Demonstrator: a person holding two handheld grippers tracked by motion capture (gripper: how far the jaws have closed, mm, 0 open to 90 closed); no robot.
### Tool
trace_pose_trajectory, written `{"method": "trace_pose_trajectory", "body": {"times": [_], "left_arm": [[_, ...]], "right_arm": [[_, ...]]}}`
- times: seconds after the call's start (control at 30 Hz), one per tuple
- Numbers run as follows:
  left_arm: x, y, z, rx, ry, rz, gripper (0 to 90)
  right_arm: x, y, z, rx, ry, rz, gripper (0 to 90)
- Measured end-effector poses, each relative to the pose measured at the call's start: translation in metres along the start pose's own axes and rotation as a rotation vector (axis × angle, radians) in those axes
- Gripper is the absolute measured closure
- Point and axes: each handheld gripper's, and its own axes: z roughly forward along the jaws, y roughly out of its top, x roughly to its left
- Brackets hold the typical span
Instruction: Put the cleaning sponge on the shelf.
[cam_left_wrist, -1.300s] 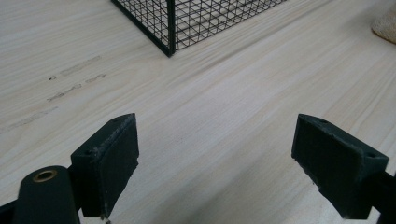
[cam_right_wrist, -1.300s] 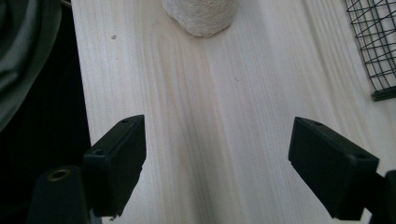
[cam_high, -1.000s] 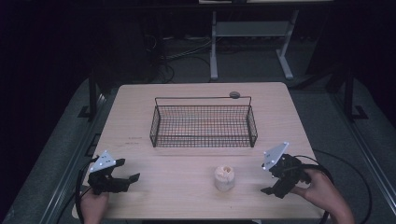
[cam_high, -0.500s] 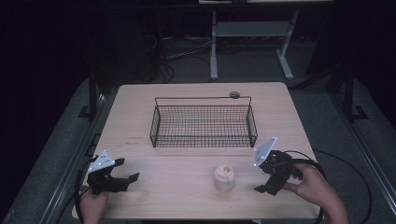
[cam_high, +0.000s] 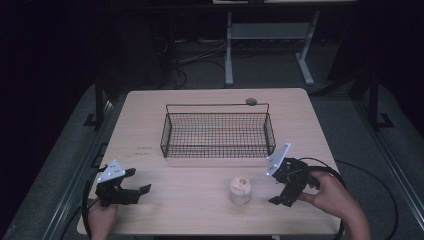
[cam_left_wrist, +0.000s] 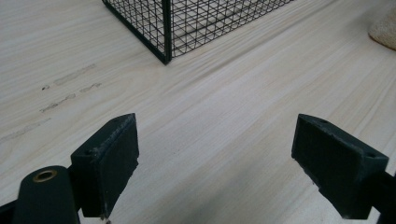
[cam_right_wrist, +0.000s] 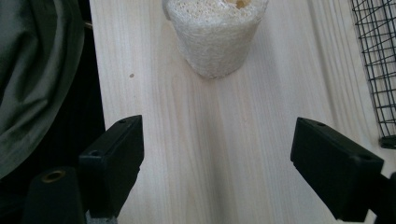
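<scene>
A: Where's the sponge (cam_high: 240, 189)?
B: On the counter (cam_high: 200, 210), near the basket (cam_high: 218, 131); right hand-held gripper (cam_high: 280, 187) beside it, jaws just widening, empty; left hand-held gripper (cam_high: 131, 184) released.

Dim lab: bare wooden table (cam_high: 150, 120), floor cables (cam_high: 195, 55), metal stand (cam_high: 265, 35)

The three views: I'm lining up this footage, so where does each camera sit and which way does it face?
High view: above the person's side, looking forward and down on the table; both hands and grippers.
Left gripper view: along its open jaws toward the wire basket.
Right gripper view: along its open jaws toward the beige sponge cup.
Shared: basket, cup and table appear in all three.
</scene>
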Motion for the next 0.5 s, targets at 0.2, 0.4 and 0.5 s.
{"method": "trace_pose_trajectory", "body": {"times": [0.2, 0.4, 0.5], "left_arm": [[0.0, 0.002, 0.002, -0.002, -0.01, 0.01, 13.7], [0.001, 0.001, 0.002, -0.002, -0.008, 0.006, 13.7], [0.001, 0.001, 0.0, -0.007, -0.006, -0.002, 13.7]], "right_arm": [[0.001, 0.006, 0.0, 0.002, 0.005, -0.004, 16.1], [0.001, 0.014, 0.004, 0.006, 0.014, -0.012, 16.0], [0.0, 0.024, 0.007, 0.017, 0.029, -0.018, 15.5]]}}
